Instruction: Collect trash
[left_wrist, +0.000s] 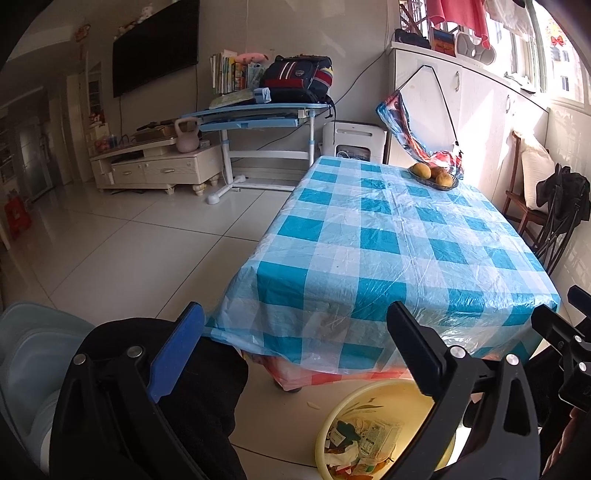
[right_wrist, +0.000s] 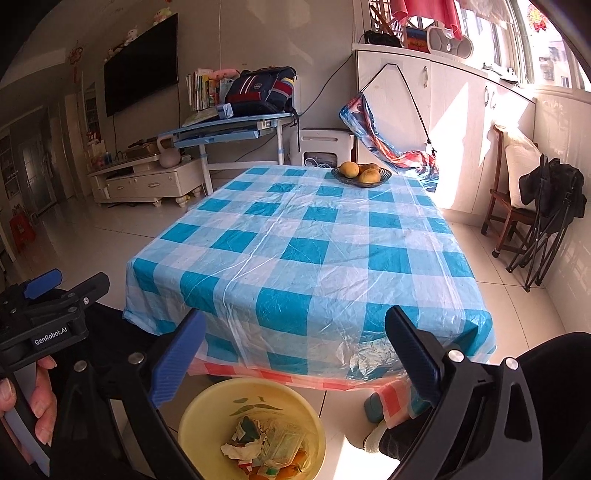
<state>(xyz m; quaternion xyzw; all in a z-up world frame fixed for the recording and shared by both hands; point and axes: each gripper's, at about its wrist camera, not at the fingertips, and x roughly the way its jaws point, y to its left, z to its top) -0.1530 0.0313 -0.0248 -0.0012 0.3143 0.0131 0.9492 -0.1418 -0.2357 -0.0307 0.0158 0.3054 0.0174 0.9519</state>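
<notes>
Both grippers empty, jaws spread wide: left gripper (left_wrist: 295, 350) and right gripper (right_wrist: 295, 354) held low at near table edge, above floor. Trash (right_wrist: 266, 446) sits in yellow basin (right_wrist: 207, 410) on floor just in front of table (right_wrist: 295, 236), under its near edge; crumpled paper, plastic wrappers, orange scraps piled inside. Tabletop shows no loose trash, only fruit bowl (right_wrist: 362, 173) at far end, so collection looks largely done. One small pale scrap (left_wrist: 314, 405) lies on tile beside basin, poss. remaining item. Handling est.: contents light, soft, crushable; wrappers prob. slippery, pinch at a crumpled fold. Basin rigid, light; take by rim. Clearance: overhanging plastic cloth (left_wrist: 332, 332) hangs close above basin, snag risk; operator's legs crowd both sides; open floor to left.
</notes>
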